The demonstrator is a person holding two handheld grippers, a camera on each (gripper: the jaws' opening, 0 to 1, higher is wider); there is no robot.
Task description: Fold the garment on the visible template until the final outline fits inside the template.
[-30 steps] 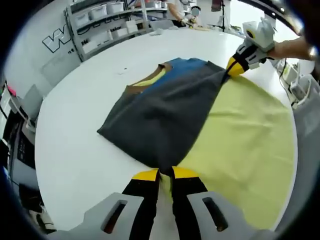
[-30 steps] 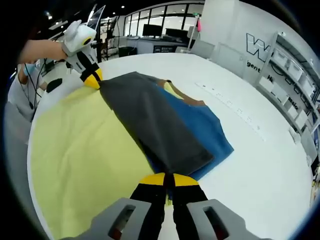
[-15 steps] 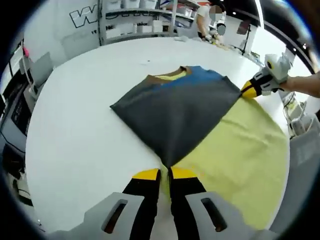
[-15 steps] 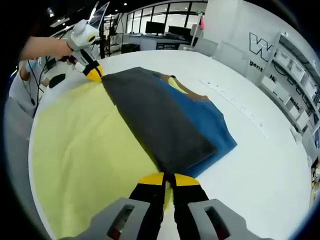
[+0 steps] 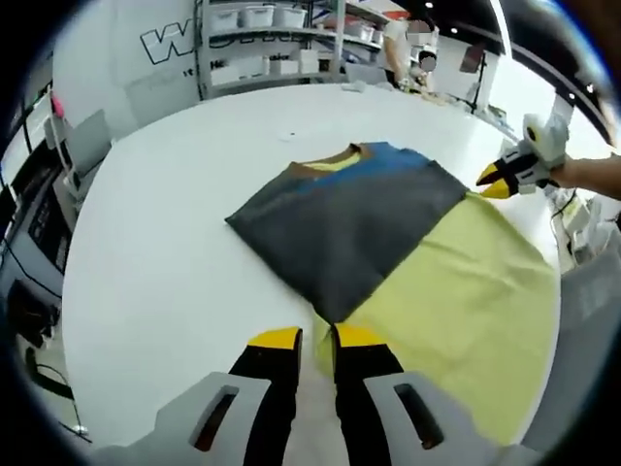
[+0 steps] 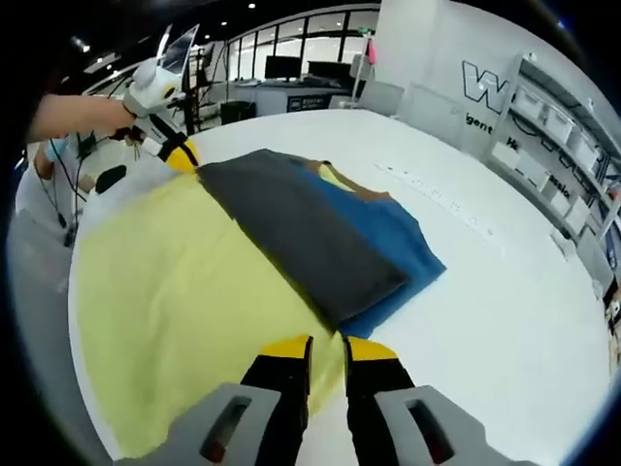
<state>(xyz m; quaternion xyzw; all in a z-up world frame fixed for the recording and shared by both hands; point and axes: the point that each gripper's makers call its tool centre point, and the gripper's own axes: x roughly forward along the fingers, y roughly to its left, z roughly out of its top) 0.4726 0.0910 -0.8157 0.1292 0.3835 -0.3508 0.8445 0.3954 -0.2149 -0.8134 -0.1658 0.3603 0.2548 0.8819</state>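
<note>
On the big white table (image 5: pixel 146 252), the garment (image 5: pixel 354 228), a grey and blue shirt with a brown collar, lies folded over itself, half on the yellow template (image 5: pixel 466 301) and half spilling off its edge onto bare tabletop. The left gripper (image 5: pixel 309 340) hangs just short of the near grey corner, jaws parted a little with nothing between them; the right gripper (image 6: pixel 320 348) stands the same way at the opposite corner, slightly open and empty. To my eye one fold has just been laid and let go. Since the blue side overhangs the yellow sheet, the next move likely calls for gripping that overhanging edge and folding or dragging it back inside the outline. Around the table stand storage shelves (image 5: pixel 262 39) with bins, and another person (image 5: pixel 403 44) works at the far end; nothing blocks the cloth.
</note>
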